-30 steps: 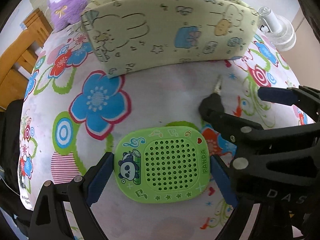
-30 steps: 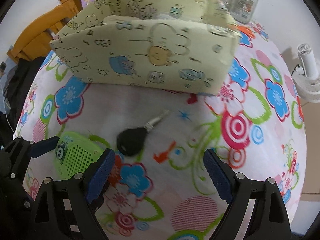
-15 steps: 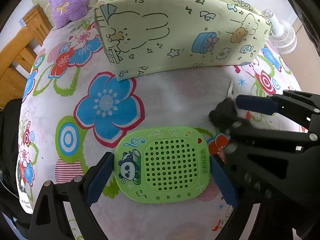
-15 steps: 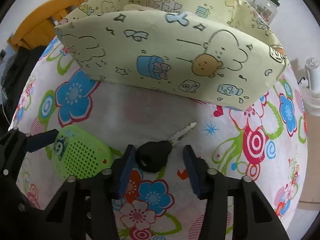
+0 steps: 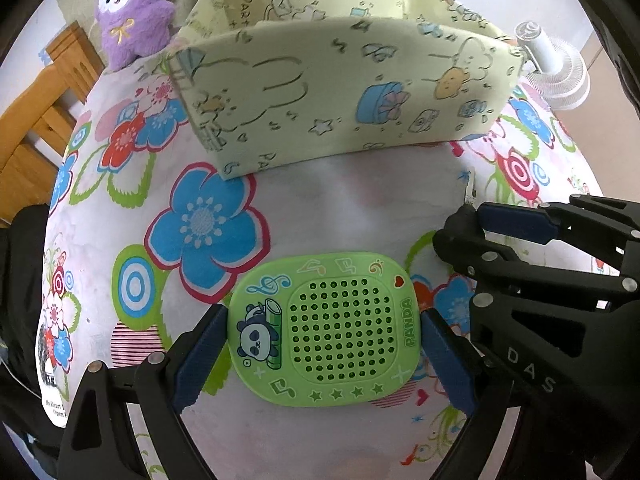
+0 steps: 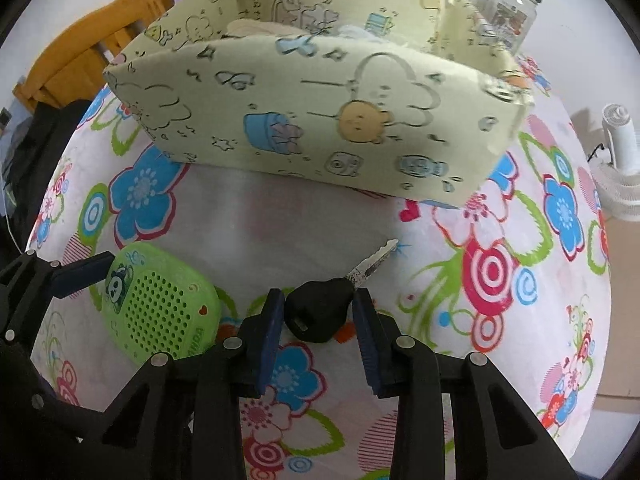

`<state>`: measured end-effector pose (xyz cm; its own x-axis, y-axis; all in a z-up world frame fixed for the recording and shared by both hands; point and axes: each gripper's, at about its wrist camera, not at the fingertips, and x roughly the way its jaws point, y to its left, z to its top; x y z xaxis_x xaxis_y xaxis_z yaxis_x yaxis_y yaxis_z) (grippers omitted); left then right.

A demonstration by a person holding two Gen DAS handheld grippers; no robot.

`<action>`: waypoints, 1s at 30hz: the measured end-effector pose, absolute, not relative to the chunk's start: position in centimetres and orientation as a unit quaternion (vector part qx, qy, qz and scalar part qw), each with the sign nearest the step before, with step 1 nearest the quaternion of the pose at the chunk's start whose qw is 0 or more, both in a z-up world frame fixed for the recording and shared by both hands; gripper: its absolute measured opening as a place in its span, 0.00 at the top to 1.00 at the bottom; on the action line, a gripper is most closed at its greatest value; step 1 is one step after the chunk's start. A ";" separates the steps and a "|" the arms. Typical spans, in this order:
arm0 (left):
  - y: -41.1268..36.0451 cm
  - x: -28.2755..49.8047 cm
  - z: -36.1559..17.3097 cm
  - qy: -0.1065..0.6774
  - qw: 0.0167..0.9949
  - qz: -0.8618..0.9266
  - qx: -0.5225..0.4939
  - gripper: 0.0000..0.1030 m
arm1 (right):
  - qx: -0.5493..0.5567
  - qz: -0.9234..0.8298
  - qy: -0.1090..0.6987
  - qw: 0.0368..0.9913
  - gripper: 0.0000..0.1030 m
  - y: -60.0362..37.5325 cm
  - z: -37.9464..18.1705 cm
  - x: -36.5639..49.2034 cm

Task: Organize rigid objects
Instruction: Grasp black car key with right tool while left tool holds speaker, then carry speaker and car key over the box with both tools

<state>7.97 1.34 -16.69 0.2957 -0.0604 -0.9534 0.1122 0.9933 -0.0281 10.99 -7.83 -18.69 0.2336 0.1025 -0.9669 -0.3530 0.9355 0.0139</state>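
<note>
A green panda speaker (image 5: 324,330) sits between the blue pads of my left gripper (image 5: 322,340), which is shut on its two short sides; it also shows in the right wrist view (image 6: 160,308). My right gripper (image 6: 318,312) is shut on the black head of a car key (image 6: 320,310), whose metal blade (image 6: 374,262) points toward the box. A pale yellow fabric storage box (image 6: 312,120) with cartoon prints stands just beyond both; it also shows in the left wrist view (image 5: 344,108).
The flowered tablecloth (image 5: 200,220) covers a round table. A purple plush toy (image 5: 128,8) sits far left, a glass jar (image 6: 508,12) behind the box, a white fan (image 5: 556,68) off the right edge, a wooden chair (image 5: 36,120) at left.
My right gripper moved in around the key and closed from wide open onto its head. My left gripper stayed around the speaker. Both views shifted slightly against the box.
</note>
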 end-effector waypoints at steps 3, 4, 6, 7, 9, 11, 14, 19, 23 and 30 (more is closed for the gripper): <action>0.7 7.9 -16.0 0.587 0.808 -0.053 0.022 0.08 | -0.102 0.144 0.600 0.781 0.63 -8.8 -18.1 10.7; 0.5 7.8 -15.9 0.586 0.809 -0.053 0.021 0.08 | -0.101 0.145 0.599 0.781 0.63 -9.2 -17.9 10.5; 0.4 7.7 -15.6 0.585 0.809 -0.054 0.016 0.08 | -0.099 0.144 0.598 0.783 0.63 -9.7 -17.6 10.3; 0.2 7.6 -15.4 0.584 0.810 -0.052 0.015 0.08 | -0.099 0.145 0.597 0.783 0.63 -10.1 -17.3 10.2; 0.0 7.5 -15.0 0.580 0.813 -0.050 0.017 0.08 | -0.098 0.146 0.594 0.785 0.63 -10.7 -16.9 10.0; -0.3 7.5 -14.6 0.577 0.815 -0.049 0.018 0.08 | -0.100 0.147 0.590 0.787 0.63 -11.3 -16.4 9.8; -1.0 7.4 -14.0 0.573 0.818 -0.045 0.021 0.08 | -0.098 0.149 0.585 0.791 0.63 -11.8 -15.6 9.6; -1.6 7.3 -12.8 0.565 0.824 -0.038 0.026 0.08 | -0.094 0.153 0.577 0.797 0.63 -12.4 -14.3 9.6; -1.9 7.2 -11.7 0.557 0.829 -0.032 0.029 0.08 | -0.093 0.154 0.569 0.802 0.63 -12.0 -13.4 9.7; -2.2 7.1 -9.9 0.543 0.839 -0.024 0.031 0.08 | -0.093 0.159 0.554 0.812 0.63 -12.2 -11.5 9.7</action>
<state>7.14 -2.22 -9.94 0.4085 -0.0064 -0.9127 0.0728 0.9970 0.0256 9.71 -12.24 -11.47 0.3360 0.1546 -0.9291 -0.3615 0.9320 0.0244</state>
